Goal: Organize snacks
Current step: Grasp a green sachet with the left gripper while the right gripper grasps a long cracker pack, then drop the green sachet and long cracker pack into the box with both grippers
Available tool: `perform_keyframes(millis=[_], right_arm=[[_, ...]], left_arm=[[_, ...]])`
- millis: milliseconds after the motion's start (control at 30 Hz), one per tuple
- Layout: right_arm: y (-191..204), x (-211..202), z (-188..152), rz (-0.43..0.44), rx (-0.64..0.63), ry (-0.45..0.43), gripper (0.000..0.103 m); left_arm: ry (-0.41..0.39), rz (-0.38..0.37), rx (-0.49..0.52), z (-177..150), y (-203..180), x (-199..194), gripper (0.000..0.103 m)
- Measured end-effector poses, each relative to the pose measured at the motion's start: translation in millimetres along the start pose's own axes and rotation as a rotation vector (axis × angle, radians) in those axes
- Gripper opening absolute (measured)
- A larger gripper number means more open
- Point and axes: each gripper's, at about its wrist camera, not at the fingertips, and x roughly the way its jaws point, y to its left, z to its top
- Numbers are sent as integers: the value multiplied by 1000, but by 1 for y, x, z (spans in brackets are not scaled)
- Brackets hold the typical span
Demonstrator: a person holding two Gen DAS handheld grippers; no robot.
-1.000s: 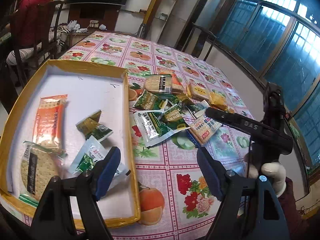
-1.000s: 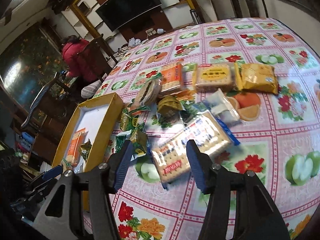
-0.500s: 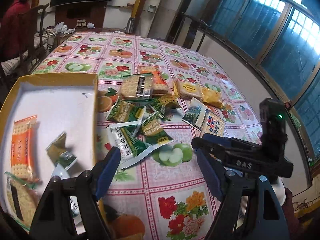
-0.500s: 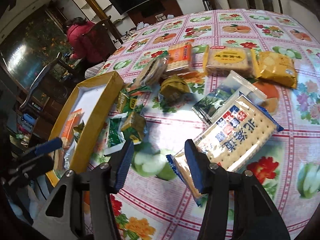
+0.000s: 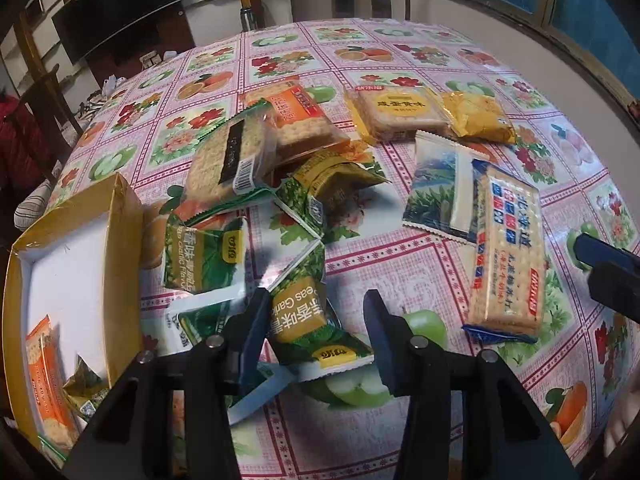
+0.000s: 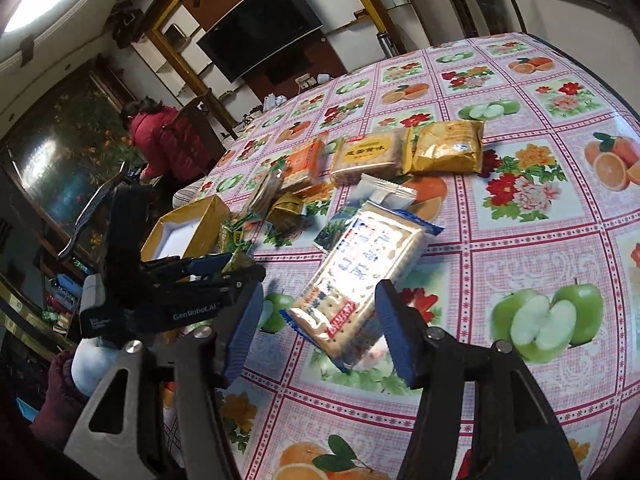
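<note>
on the flowered oilcloth tabletop [image 5: 400,60], the gold-rimmed white cardboard tray [image 5: 72,264] sits at left. the left tool [image 5: 316,332], closing, straddles but doesn't yet pinch a green-and-gold garlic pea packet [image 5: 304,320] at lower centre. the right tool [image 6: 316,320], opening, brackets the long clear cracker pack [image 6: 360,276], running lengthwise away from it.

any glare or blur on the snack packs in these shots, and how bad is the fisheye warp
Right wrist view: a bright glare patch washes out the print on the long cracker pack; edges bend strongly. Left wrist view: the same pack reads sharp and glare-free; the garlic pea packet is crisp; the yellow box and tablecloth grid bow outward.
</note>
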Motion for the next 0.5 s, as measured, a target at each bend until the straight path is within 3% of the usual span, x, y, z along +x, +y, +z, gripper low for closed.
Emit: perform_keyframes(millis=[133, 200, 300, 500], right_arm=[[-13, 1, 0, -67, 63, 1, 70], [-15, 2, -2, -83, 99, -1, 79], [-15, 7, -2, -114, 132, 12, 80], [4, 41, 9, -267, 121, 44, 81]], left_arm=[[-27, -51, -10, -5, -5, -11, 46], [-43, -75, -25, -8, -5, -17, 46], [-72, -108, -47, -13, -4, -30, 46], [-153, -162, -70, -28, 4, -67, 46]])
